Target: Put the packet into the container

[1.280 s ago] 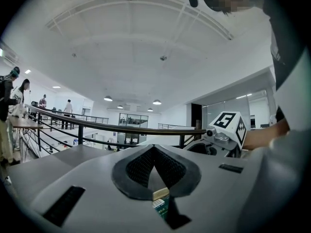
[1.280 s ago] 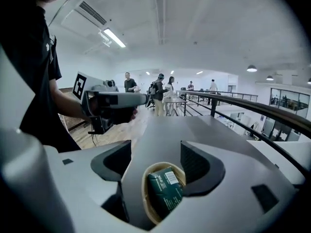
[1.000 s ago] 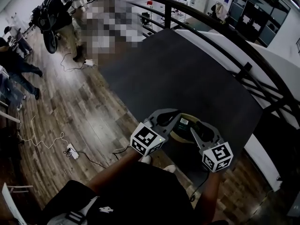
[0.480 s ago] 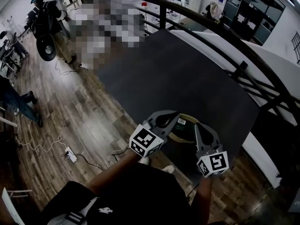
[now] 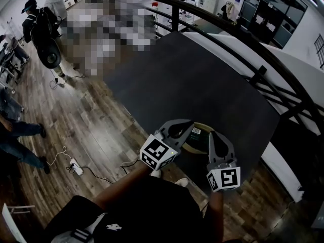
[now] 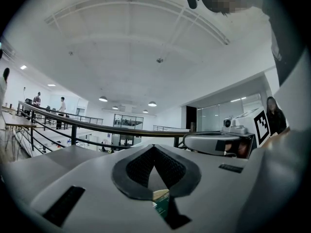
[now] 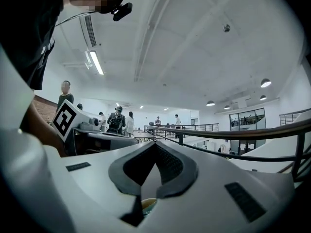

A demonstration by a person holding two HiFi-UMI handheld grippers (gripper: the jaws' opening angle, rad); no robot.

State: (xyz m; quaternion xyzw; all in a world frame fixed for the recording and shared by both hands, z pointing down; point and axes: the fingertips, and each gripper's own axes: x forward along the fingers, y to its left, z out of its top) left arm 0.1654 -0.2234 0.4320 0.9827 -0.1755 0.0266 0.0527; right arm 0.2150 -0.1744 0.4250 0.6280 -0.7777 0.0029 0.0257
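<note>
Worktop [image 5: 192, 80], dark and matte, is viewed steeply from above, with a curved black railing [image 5: 175, 4] beyond its far edge. Close to the near edge a round container [image 5: 189, 144] with a pale tan rim is seen, flanked by two grey plastic tools. Inside the rim a green packet [image 5: 197, 132] with a small white barcode label is visible. It appears to lie within the container, though how deep it sits cannot be told.

The left tool [image 6: 154, 147] is seen with its black ribbed pads met at the tips and nothing pinched there. A strip of green packet and tan rim shows through the gap lower down. The right tool [image 7: 155, 143] is likewise closed and empty, held just beside the container, with the rim glimpsed beneath it.

The placing is judged all but finished. Both tools are best lifted straight up and clear of the rim, so that the container is not nudged toward the near edge. Should a packet corner stand proud, it could be pressed down gently with closed tips. The packet looks thin, glossy and pliable, and the container looks rigid and smooth-walled.
</note>
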